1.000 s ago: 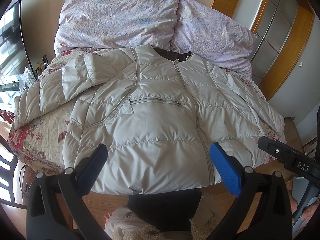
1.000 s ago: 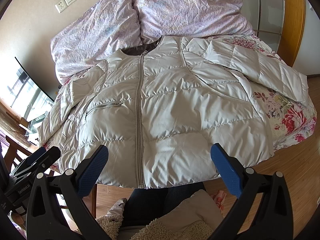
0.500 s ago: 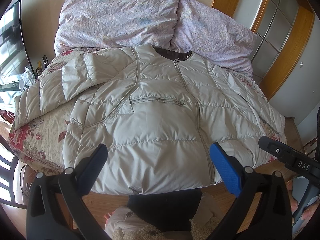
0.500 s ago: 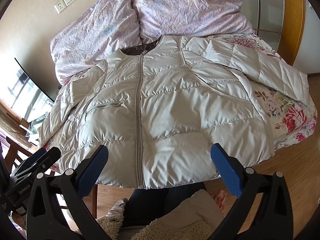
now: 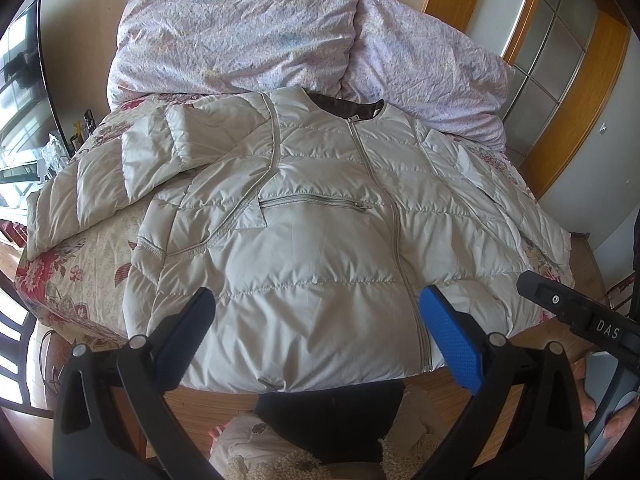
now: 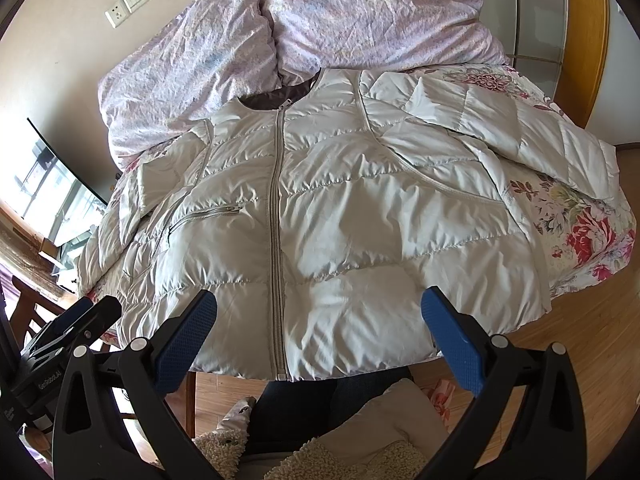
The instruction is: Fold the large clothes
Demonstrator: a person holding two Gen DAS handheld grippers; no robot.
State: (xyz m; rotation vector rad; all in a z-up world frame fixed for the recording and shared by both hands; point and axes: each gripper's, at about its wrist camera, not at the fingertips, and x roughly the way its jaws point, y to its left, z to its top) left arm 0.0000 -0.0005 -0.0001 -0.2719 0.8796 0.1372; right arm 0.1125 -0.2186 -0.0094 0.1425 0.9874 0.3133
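A pale grey quilted down jacket [image 5: 304, 248] lies front up and zipped on the bed, collar toward the pillows, hem at the near edge. It also shows in the right wrist view [image 6: 352, 216]. One sleeve [image 5: 112, 184] is spread out to the left, the other sleeve [image 6: 532, 136] to the right. My left gripper [image 5: 318, 336] is open and empty, held above the hem left of the zip. My right gripper [image 6: 318, 340] is open and empty, held above the hem right of the zip. The right gripper's body [image 5: 580, 320] shows at the left wrist view's right edge.
Two lilac pillows [image 5: 248, 36] lean against the wall behind the jacket. A floral bedspread [image 6: 588, 236] covers the bed. A wooden floor [image 6: 592, 344] lies below the near edge, with my legs and slippers. A TV [image 5: 20, 80] stands left; a wooden-framed door [image 5: 568, 64] is right.
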